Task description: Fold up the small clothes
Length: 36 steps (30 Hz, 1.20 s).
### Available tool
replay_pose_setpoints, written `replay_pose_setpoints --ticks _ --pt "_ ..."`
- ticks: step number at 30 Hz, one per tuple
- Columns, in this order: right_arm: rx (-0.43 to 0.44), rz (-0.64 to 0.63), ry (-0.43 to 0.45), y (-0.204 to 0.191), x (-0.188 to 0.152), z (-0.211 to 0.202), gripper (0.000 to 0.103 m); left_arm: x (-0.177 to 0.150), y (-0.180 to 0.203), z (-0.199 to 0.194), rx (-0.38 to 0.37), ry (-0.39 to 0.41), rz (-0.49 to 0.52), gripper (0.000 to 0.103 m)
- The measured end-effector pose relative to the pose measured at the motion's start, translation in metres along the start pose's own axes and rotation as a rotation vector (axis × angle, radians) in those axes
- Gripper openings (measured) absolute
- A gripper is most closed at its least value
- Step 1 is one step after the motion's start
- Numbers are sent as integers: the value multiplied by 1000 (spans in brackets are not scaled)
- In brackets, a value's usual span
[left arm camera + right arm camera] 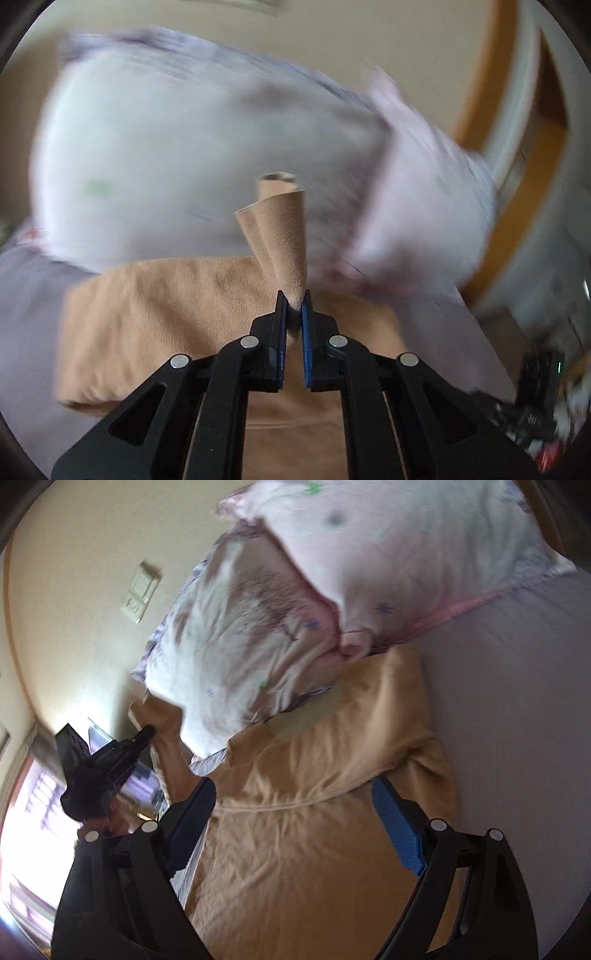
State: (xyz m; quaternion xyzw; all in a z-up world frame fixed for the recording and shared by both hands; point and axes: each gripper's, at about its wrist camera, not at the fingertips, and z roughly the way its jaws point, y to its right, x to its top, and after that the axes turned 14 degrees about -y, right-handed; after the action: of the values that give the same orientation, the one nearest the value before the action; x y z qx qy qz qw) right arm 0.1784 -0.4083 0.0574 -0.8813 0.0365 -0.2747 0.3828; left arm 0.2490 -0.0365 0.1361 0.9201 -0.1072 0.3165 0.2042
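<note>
A tan garment lies on a pale lilac bed sheet. My left gripper is shut on a corner of the tan garment, and a cone of cloth stands up from its tips. In the right wrist view the tan garment lies spread out with a hem seam across it. My right gripper is open, hovering over the garment with a finger on each side. The left gripper shows there at the left, lifting the garment's far corner.
Two white and pink patterned pillows lie just beyond the garment against the cream wall. A wall switch plate is on the wall. A wooden door frame is at the right. A bright window is at the lower left.
</note>
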Motion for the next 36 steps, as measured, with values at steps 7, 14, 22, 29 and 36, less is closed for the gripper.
replay_pose_setpoints --ticks 7,14,22,29,36 --pt "20 159 -48 43 21 10 76 -54 86 113 -14 -333 273 7" --pt "-34 92 -90 21 53 33 56 -58 38 9 -41 -135 232 70" --pt "-247 53 -154 22 66 69 22 -126 -34 -27 75 -264 144 71" --pt "-318 -45 -64 4 69 63 3 -161 -66 -18 58 -349 53 71" --pt "-508 40 -107 31 99 73 16 -172 -70 -22 53 -329 34 71"
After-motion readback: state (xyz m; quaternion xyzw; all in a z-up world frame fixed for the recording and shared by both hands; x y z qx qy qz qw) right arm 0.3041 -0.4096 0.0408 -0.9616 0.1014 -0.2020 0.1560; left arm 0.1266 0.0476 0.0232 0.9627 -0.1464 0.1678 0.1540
